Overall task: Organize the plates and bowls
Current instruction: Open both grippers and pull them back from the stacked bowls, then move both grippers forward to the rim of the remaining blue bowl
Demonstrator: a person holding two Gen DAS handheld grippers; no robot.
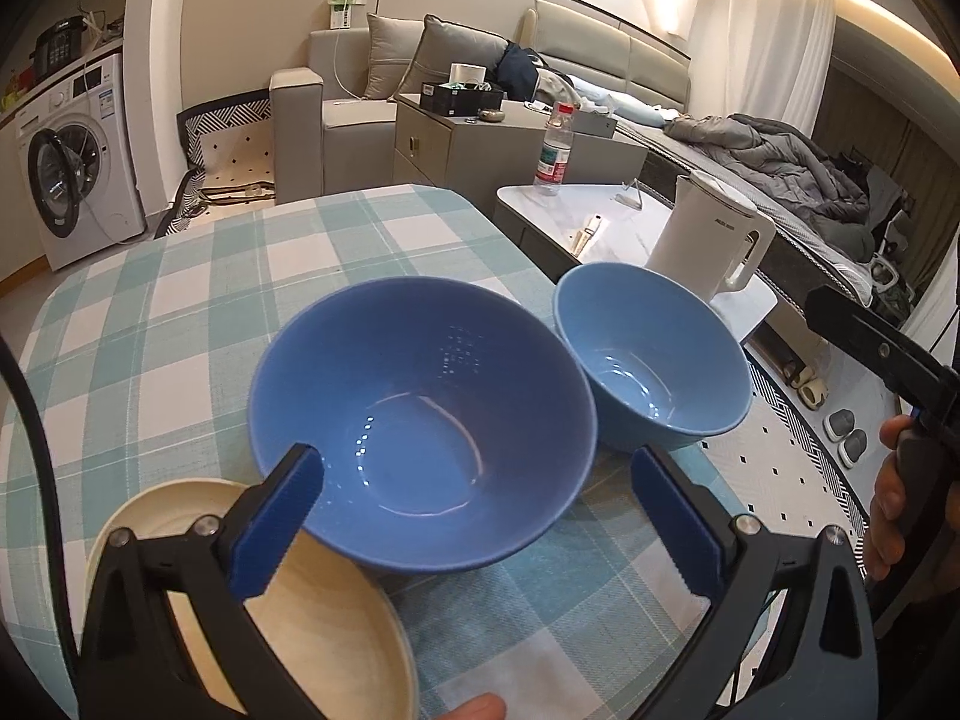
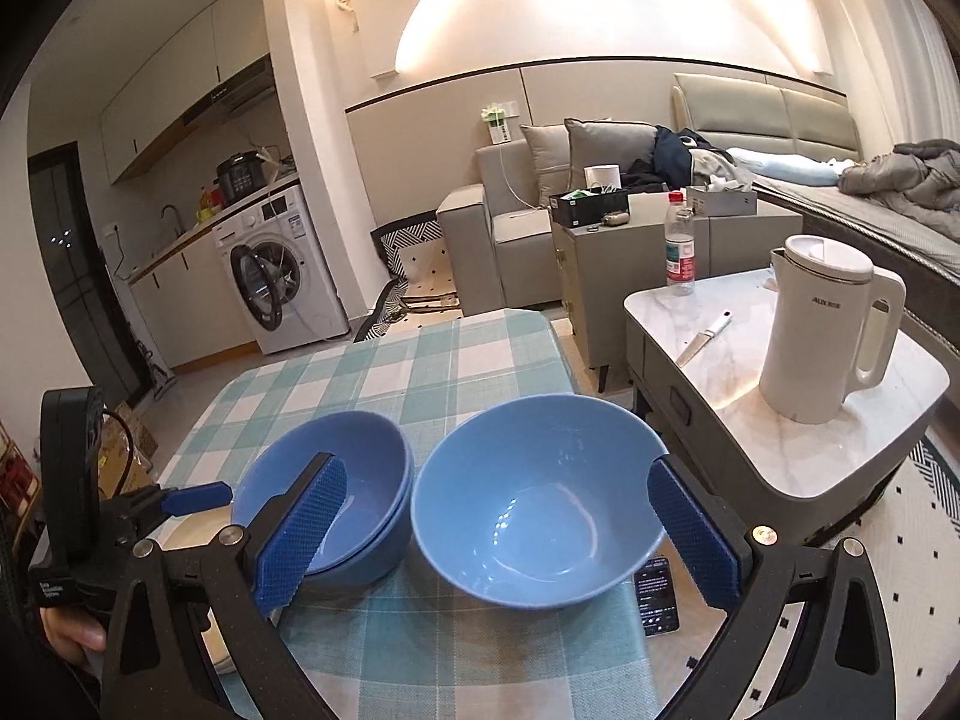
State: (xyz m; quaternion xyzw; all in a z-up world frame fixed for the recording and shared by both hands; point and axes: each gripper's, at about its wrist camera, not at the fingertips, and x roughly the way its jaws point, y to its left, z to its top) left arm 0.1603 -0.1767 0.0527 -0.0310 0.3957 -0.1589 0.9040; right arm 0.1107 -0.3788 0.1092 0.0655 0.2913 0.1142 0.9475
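Looking along the left hand-held gripper (image 1: pixel 480 525), its jaws stand wide apart and released, with nothing pressed between the blue pads (image 1: pixel 273 525). The darker blue bowl (image 1: pixel 420 420) sits on the checked worktop (image 1: pixel 180 300) straight ahead, its near wall lying between the two fingers but free of both. In the right wrist view this bowl shows a double rim, so it looks like two bowls nested. A cream plate (image 1: pixel 312 618) lies at the near left, partly under the left finger. The lighter blue bowl (image 1: pixel 651 354) stands to the right and a little farther off, rim close against the darker one. The right hand-held gripper (image 1: pixel 870 348) shows at the right edge, held in a hand (image 1: pixel 888 510).

From the right wrist, the right hand-held gripper (image 2: pixel 498 531) is likewise spread open and empty. The lighter blue bowl (image 2: pixel 540 498) lies dead ahead between its fingers, its right rim just beside the right pad; whether they touch I cannot tell. The darker bowl (image 2: pixel 366 480) is to the left, behind the left finger, with the left hand-held gripper (image 2: pixel 198 495) beside it. A phone (image 2: pixel 657 597) lies at the worktop's near right edge.

Judging by this, each hand is nearest its own bowl, and stacking the lighter bowl would fall to the right hand, moving leftward.
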